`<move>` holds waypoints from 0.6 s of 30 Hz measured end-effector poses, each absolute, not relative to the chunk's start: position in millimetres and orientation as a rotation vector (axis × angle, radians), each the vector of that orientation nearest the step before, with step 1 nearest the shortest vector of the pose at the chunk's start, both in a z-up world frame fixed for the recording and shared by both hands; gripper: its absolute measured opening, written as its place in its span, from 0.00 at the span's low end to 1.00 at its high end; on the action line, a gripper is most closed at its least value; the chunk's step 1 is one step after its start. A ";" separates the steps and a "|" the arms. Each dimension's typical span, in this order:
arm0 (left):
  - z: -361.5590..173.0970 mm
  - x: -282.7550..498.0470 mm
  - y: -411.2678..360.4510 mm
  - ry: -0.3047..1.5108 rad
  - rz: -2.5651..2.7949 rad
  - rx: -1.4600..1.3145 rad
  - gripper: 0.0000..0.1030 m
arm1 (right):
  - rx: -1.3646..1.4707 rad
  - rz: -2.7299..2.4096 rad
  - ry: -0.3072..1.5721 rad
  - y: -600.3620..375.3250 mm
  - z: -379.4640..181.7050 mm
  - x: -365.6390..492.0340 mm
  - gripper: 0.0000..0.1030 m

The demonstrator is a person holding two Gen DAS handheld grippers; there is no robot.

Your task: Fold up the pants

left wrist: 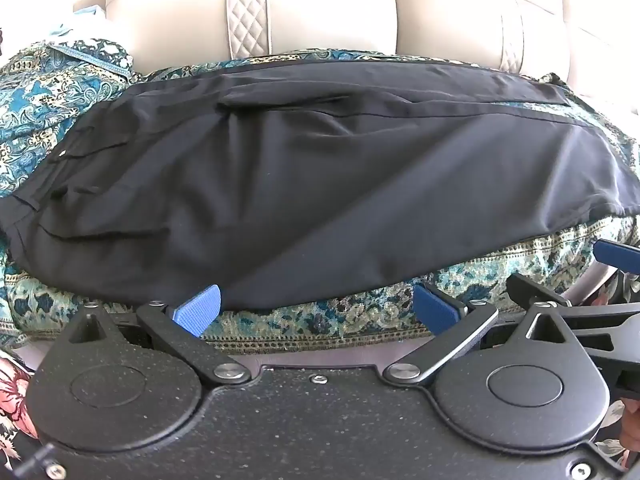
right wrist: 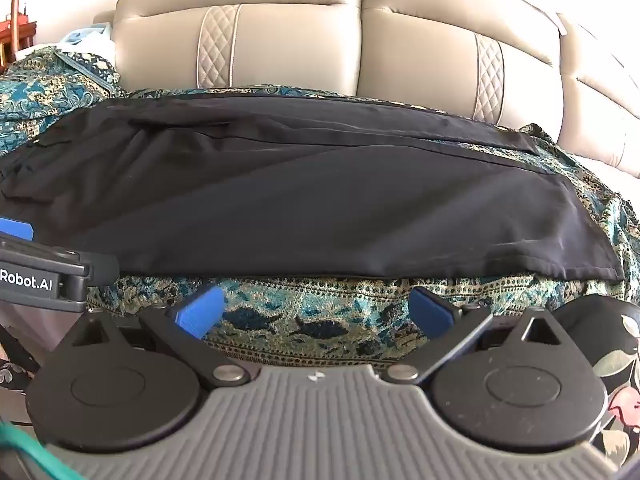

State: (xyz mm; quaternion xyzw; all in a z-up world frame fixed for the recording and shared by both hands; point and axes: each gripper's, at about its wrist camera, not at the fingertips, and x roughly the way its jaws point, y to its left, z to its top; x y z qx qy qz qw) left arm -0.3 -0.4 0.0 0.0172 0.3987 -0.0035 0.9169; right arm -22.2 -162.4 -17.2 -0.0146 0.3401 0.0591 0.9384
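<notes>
Black pants (left wrist: pixel 304 184) lie spread lengthwise on a sofa seat covered with a teal patterned cloth (left wrist: pixel 360 312). The waist with pockets is at the left, the leg hems at the right; one leg lies partly over the other. My left gripper (left wrist: pixel 316 310) stands open just in front of the pants' near edge, its blue fingers (left wrist: pixel 198 310) wide apart and holding nothing. In the right wrist view the same pants (right wrist: pixel 304 200) fill the middle. My right gripper (right wrist: pixel 316 314) is open too, over the teal cloth (right wrist: pixel 312 320) short of the near edge, with nothing between its fingers.
The beige leather sofa back (left wrist: pixel 328 12) rises behind the pants. More teal patterned fabric (left wrist: pixel 52 92) is bunched at the left. The right gripper's tip (left wrist: pixel 616 256) shows at the right edge of the left view; the left gripper's body (right wrist: pixel 36 276) shows at the left of the right view.
</notes>
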 end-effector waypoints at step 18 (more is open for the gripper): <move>-0.3 -2.5 2.5 0.826 -0.007 0.028 1.00 | -0.039 0.118 0.701 -161.4 -18.0 -21.7 1.00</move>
